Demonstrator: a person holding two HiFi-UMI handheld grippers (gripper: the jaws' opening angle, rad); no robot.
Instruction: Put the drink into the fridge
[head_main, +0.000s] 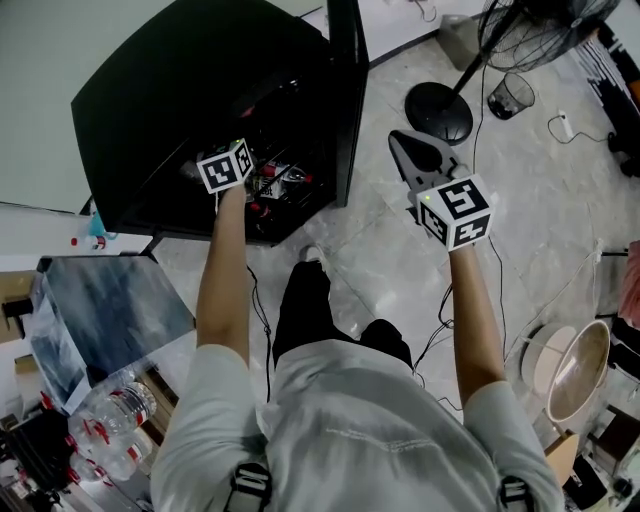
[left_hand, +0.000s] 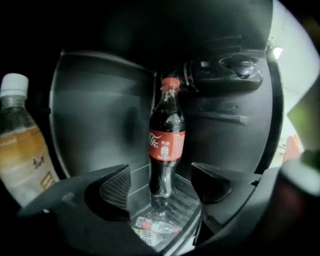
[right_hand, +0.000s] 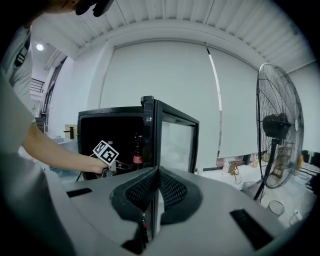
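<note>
Cola bottle (left_hand: 166, 145), red-capped and red-labelled, stood upright on a shelf inside the black fridge (head_main: 200, 90), seen dead centre in the left gripper view. The left gripper (left_hand: 161, 182) was spread wide: its two pads sat at 8 and 4 o'clock of the bottle's base, each with a clear gap to the bottle, so it gripped nothing. At 9 o'clock in that view stood a tea bottle (left_hand: 20, 145) with a white cap, and at 6 o'clock, below the shelf, what looked like another small bottle (left_hand: 155, 226) lay on its side. From the head view, the left arm reached into the fridge opening at 11 o'clock, beside the open door (head_main: 345, 90). The right gripper (right_hand: 159, 175) was pressed fully closed with nothing between its pads, held over the tiled floor (head_main: 540, 190) at 2 o'clock, well apart from the fridge. Its own view faced the fridge front, with a standing fan (right_hand: 280, 135) at 3 o'clock.
</note>
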